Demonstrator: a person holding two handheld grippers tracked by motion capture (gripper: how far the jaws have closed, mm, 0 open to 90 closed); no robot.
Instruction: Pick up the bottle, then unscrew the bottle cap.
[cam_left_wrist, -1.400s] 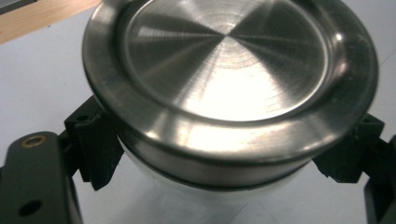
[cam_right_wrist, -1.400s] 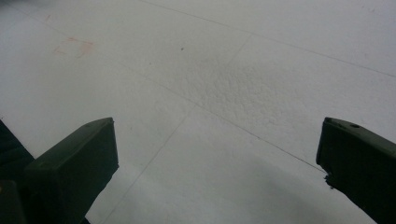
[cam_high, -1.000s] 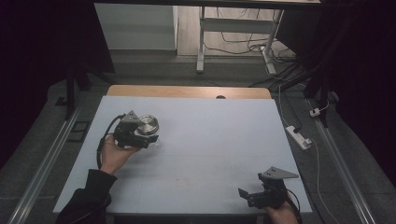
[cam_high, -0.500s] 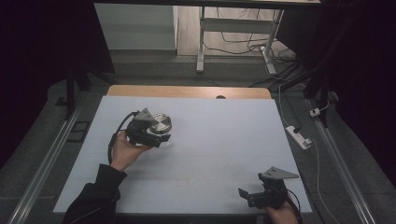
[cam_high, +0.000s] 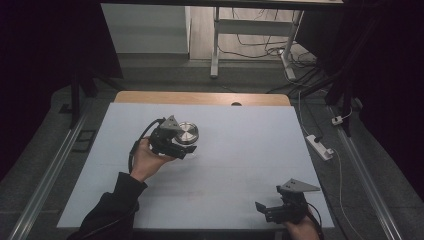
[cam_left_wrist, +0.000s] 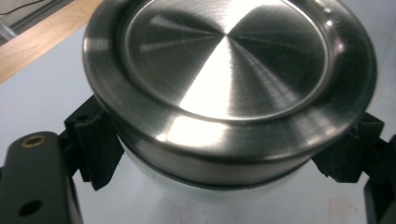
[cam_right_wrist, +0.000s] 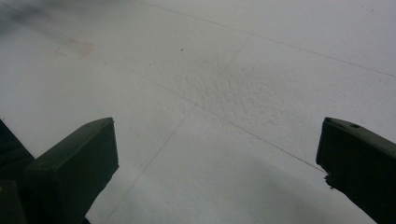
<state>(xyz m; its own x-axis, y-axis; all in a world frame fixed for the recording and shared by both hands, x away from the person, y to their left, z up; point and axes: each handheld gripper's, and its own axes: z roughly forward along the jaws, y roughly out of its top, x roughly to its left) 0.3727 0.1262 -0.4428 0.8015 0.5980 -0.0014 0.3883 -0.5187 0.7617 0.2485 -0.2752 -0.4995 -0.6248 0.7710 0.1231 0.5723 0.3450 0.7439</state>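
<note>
The left gripper (cam_high: 184, 148) holds a round steel container (cam_high: 188, 132) over the left-centre of the pale blue table (cam_high: 240, 150), and its position relative to the jaws governs any coming move. In the left gripper view the container (cam_left_wrist: 229, 88) sits squarely between the two black jaws, which close on its opposite sides just below the wide lid rim; the pale lower body shows beneath the rim, between the jaws. The brushed lid faces up and slightly toward the camera, so the container's axis stands close to upright with a mild tilt. Whether its base touches the table or hangs just above it cannot be determined from these views. The container lies on the far side of the left hand (cam_high: 150, 159), directly ahead of the jaws, so that hand is by far the nearer one. The right gripper (cam_high: 275, 212) rests at the near right corner of the table, well apart from the container. In the right gripper view its jaws stand wide apart with nothing but bare table surface between them. Judged from this layout, any placing or carrying of the container falls to the left gripper alone.
</note>
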